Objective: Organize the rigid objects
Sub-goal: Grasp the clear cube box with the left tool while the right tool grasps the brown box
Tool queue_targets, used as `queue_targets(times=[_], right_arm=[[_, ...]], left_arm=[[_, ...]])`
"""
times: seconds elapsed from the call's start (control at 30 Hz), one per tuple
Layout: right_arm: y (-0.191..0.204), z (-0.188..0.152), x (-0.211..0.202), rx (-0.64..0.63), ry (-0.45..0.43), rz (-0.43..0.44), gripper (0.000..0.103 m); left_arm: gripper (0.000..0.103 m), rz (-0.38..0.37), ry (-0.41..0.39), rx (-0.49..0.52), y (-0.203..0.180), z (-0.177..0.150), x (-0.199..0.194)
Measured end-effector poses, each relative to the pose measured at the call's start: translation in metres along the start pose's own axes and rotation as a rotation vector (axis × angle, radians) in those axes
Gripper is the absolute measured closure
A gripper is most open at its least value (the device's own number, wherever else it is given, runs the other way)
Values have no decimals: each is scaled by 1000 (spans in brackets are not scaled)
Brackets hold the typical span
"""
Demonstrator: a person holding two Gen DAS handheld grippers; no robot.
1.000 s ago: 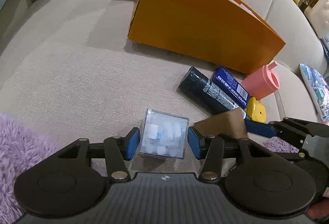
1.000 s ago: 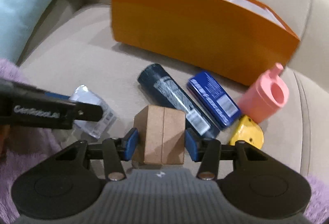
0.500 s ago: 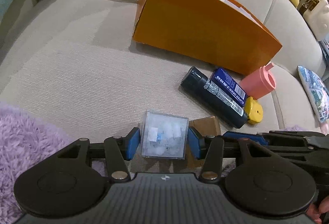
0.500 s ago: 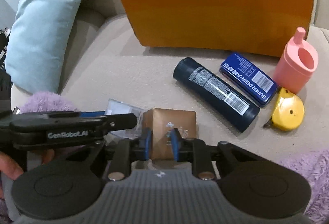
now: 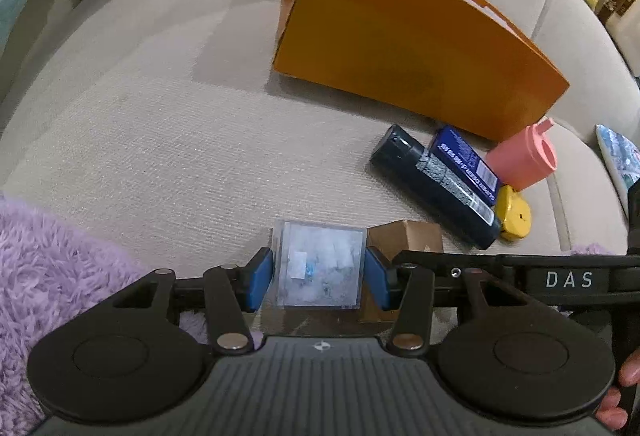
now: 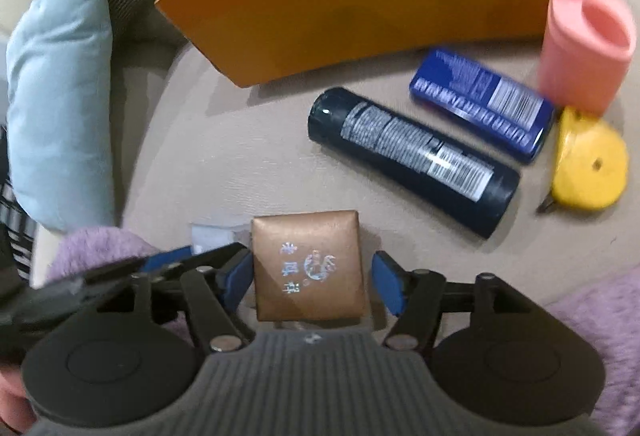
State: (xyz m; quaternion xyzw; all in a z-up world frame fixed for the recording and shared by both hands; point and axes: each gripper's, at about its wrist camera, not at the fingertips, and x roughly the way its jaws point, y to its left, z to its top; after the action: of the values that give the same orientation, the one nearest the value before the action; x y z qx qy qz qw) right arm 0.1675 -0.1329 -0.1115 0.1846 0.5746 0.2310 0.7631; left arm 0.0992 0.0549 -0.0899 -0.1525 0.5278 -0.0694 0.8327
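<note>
My left gripper (image 5: 319,284) is shut on a clear plastic box (image 5: 320,268) with white pieces inside, just above the beige sofa seat (image 5: 180,139). Right beside it lies a small brown box (image 6: 308,264) with a silver print on top, also seen in the left wrist view (image 5: 404,236). My right gripper (image 6: 310,284) straddles the brown box and its jaws are opening. A gap shows at the right pad, so nothing presses the box. The right gripper's black arm (image 5: 520,276) crosses behind the left one.
An orange paper bag (image 6: 360,3) stands at the back. In front of it lie a dark can (image 6: 412,159), a blue tin (image 6: 480,103), a pink cup (image 6: 580,47) and a yellow tape measure (image 6: 588,159). Purple fluffy fabric (image 5: 48,264) lies near, and a light blue cushion (image 6: 60,87) stands at the left.
The right gripper rolled and sank toward the sofa. Its jaws narrowed on the brown box, then spread wide around it. The left gripper and clear box stayed put.
</note>
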Motion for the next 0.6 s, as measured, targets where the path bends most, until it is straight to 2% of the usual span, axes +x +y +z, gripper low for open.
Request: queue_targets(times=[0.13, 0.23, 0.43, 0.5, 0.6], right_arm=[[-3, -1, 5, 43, 4, 28, 39], [0, -1, 1, 33, -7, 15, 41], [21, -3, -25, -121, -63, -205, 41], [23, -4, -25, -164, -55, -276, 41], [21, -7, -13, -184, -5, -318, 40]], left_arm=[[47, 12, 2, -10, 1, 1, 2], [47, 6, 6, 5, -1, 1, 4], [47, -5, 19, 55, -11, 0, 8], [47, -5, 22, 51, -11, 0, 8], [46, -9, 26, 48, -10, 0, 8]])
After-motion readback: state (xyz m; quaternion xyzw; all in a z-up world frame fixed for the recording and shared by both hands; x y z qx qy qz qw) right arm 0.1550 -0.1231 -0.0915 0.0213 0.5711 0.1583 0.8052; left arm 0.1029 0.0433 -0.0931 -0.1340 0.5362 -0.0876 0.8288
